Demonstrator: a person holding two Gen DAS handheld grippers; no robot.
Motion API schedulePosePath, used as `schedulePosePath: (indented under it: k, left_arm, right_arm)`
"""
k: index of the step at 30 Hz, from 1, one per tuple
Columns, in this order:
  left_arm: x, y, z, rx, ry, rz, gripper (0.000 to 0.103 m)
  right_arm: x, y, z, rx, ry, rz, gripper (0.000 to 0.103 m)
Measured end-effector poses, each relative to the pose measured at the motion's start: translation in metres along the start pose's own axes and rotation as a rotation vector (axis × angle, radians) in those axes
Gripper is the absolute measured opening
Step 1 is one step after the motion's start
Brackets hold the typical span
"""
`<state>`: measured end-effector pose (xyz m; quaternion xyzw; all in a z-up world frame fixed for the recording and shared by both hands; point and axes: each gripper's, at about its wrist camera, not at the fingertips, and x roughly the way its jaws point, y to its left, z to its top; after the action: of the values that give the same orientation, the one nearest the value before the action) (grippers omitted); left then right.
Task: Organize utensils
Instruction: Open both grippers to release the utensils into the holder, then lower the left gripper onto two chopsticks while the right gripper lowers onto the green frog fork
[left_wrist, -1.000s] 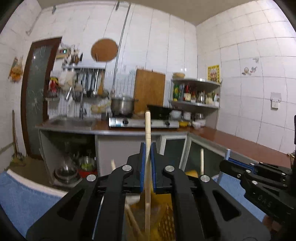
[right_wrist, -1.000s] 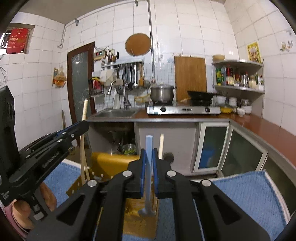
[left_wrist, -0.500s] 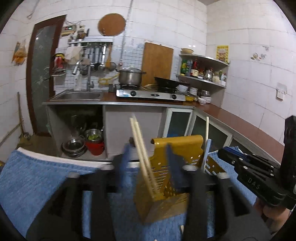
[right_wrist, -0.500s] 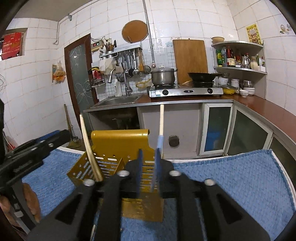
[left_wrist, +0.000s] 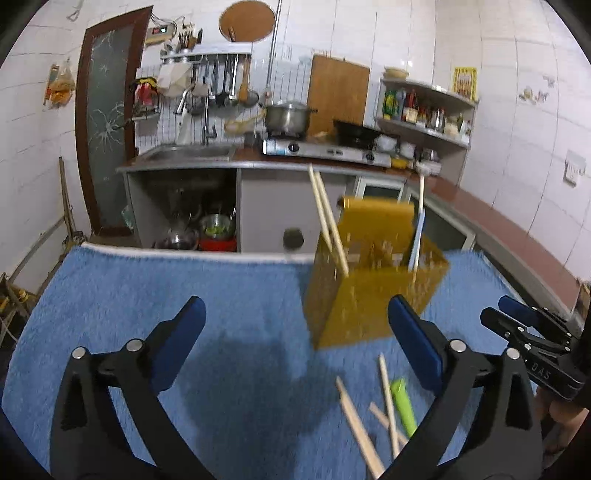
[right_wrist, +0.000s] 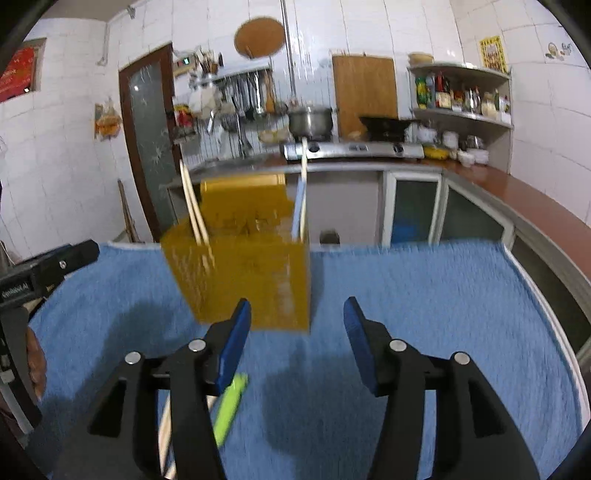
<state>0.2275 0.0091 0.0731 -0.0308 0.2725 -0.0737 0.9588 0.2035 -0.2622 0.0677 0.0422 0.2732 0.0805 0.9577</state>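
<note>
A yellow perforated utensil holder (left_wrist: 373, 280) (right_wrist: 243, 273) stands upright on the blue towel (left_wrist: 147, 295). A pair of wooden chopsticks (left_wrist: 328, 221) (right_wrist: 195, 210) leans in its left side. A pale blue utensil (left_wrist: 419, 236) (right_wrist: 298, 206) and one more chopstick stand in its right side. Loose chopsticks (left_wrist: 358, 424) and a green utensil (left_wrist: 402, 402) (right_wrist: 231, 406) lie on the towel in front of the holder. My left gripper (left_wrist: 295, 306) has its jaws opening wide, nothing between them. My right gripper (right_wrist: 297, 306) is also opening, empty, just short of the holder.
The towel's far edge (right_wrist: 406, 245) drops off toward a kitchen counter with a sink (left_wrist: 184, 151), a stove (left_wrist: 325, 149) and cabinets. A brown counter (right_wrist: 535, 199) runs along the right. A hand (right_wrist: 35, 365) shows at the left edge of the right wrist view.
Both grippers were shut on upright utensils above the holder. They have let go, opened and pulled back and down; the chopstick and the blue utensil now stand in the holder.
</note>
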Motion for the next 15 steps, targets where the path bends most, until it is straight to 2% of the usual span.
schedulePosePath:
  k: [4,11,14,15]
  left_arm:
    - [0.008,0.000,-0.023,-0.015,0.082,-0.002,0.098]
    - [0.036,0.006,-0.059,-0.081,0.217,-0.029,0.097]
    - [0.047,0.000,-0.066,-0.079,0.250,-0.024,0.092]
    - [0.050,-0.002,-0.067,-0.072,0.266,-0.029,0.086]
  right_arm:
    - [-0.001,0.004,-0.027,0.009,0.057,-0.011,0.052]
    - [0.011,-0.001,-0.051,0.029,0.107,-0.046,0.052]
    - [0.017,-0.006,-0.057,0.038,0.122,-0.076,0.052]
    - [0.019,-0.009,-0.058,0.048,0.131,-0.081,0.052]
